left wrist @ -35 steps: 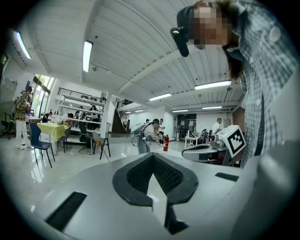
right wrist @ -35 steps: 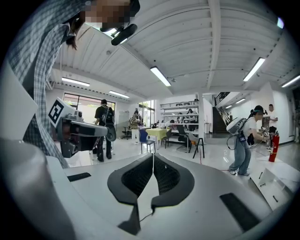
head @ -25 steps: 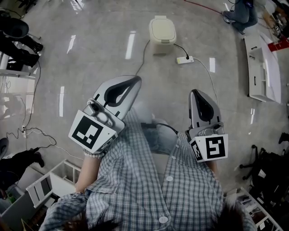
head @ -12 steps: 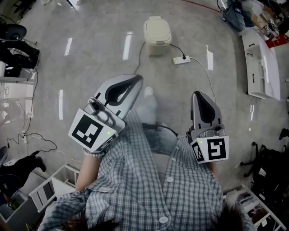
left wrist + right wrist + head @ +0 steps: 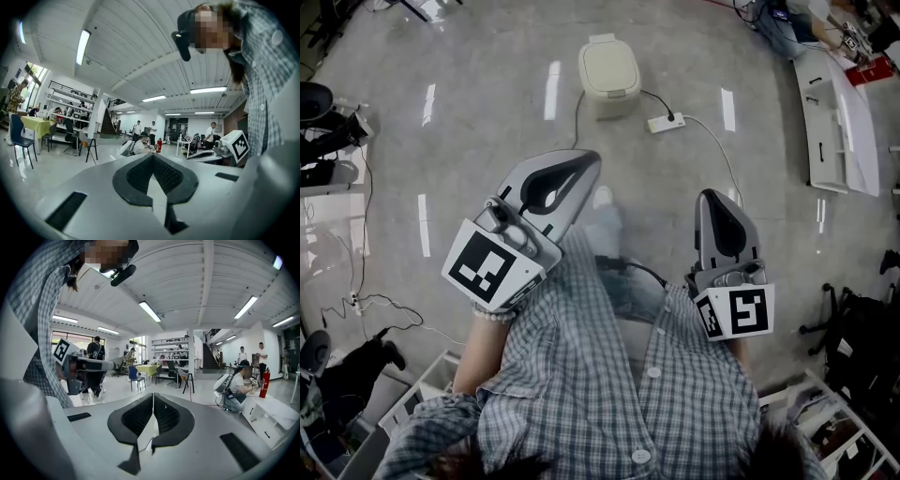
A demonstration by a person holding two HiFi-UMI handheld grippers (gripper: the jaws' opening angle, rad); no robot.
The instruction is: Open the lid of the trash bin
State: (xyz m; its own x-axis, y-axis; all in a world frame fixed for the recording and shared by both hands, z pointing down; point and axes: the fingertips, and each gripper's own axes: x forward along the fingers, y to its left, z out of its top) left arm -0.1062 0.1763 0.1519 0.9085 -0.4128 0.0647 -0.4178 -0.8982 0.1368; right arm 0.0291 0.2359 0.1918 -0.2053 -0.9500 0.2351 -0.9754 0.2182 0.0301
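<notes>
A cream trash bin (image 5: 609,70) stands on the grey floor some way ahead, its lid down. The left gripper (image 5: 587,162) is held at waist height, pointing forward, well short of the bin. Its jaws are shut with nothing between them (image 5: 153,157). The right gripper (image 5: 713,196) is held level with it to the right, also shut and empty (image 5: 153,397). Both gripper views look across the hall and upward, and the bin does not appear in either.
A white power strip (image 5: 661,122) with cables lies just right of the bin. A white panel (image 5: 834,131) lies on the floor at far right. The person's shoe (image 5: 602,198) shows between the grippers. Shelving (image 5: 422,389) stands at lower left, with chairs and people farther off.
The bin has drifted left and slightly down in the head view as the person steps forward, and a shoe has appeared between the grippers. Both grippers stay shut and held as before.
</notes>
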